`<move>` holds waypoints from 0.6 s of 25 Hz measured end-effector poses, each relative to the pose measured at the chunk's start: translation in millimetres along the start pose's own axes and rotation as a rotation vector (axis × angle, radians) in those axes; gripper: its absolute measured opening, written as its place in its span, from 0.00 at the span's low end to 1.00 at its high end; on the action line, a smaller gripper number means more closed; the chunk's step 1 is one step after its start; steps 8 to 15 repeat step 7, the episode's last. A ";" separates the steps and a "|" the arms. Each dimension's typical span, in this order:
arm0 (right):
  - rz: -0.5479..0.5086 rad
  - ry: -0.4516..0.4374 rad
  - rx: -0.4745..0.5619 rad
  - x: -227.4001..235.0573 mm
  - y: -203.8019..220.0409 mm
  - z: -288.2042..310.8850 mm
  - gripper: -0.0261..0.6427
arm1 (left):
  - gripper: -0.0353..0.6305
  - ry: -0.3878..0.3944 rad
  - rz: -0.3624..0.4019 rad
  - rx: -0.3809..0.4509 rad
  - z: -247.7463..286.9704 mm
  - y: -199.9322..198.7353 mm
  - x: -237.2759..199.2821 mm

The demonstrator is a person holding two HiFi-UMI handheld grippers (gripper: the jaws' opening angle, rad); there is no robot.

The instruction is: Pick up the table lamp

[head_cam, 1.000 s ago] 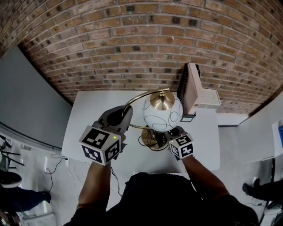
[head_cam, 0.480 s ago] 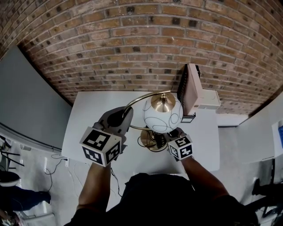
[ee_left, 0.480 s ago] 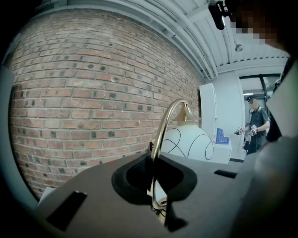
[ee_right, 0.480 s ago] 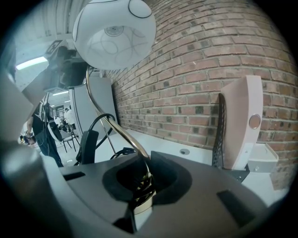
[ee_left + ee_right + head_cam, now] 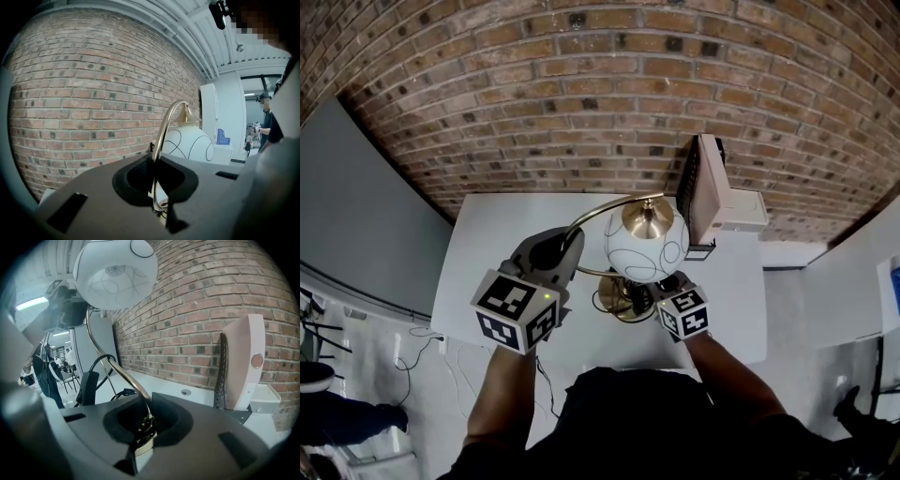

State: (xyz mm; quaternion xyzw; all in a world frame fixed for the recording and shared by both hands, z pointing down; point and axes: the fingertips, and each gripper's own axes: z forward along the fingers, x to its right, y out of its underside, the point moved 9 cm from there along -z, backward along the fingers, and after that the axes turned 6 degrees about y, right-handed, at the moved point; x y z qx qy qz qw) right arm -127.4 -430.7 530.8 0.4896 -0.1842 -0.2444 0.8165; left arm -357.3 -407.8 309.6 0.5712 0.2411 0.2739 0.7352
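Note:
The table lamp has a white globe shade with thin black lines, a brass cap, a curved brass arm and a round brass base over the white table. My left gripper is shut on the brass arm, which runs up out of its jaws towards the shade. My right gripper is shut on the lamp's lower brass stem, with the shade overhead. Whether the base touches the table I cannot tell.
A white flat device on a black stand is at the table's back right, close to the shade; it also shows as the white device in the right gripper view. A black cord loops left of the stem. A brick wall lies behind.

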 end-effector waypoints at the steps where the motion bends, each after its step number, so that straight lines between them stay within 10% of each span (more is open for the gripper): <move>1: 0.000 -0.001 -0.002 -0.2 0.4 0.1 0.09 | 0.06 0.000 0.001 -0.001 0.3 0.1 0.0; 15: 0.004 0.000 -0.006 -0.1 1.4 1.3 0.09 | 0.06 0.007 0.000 -0.005 1.9 -0.1 -0.2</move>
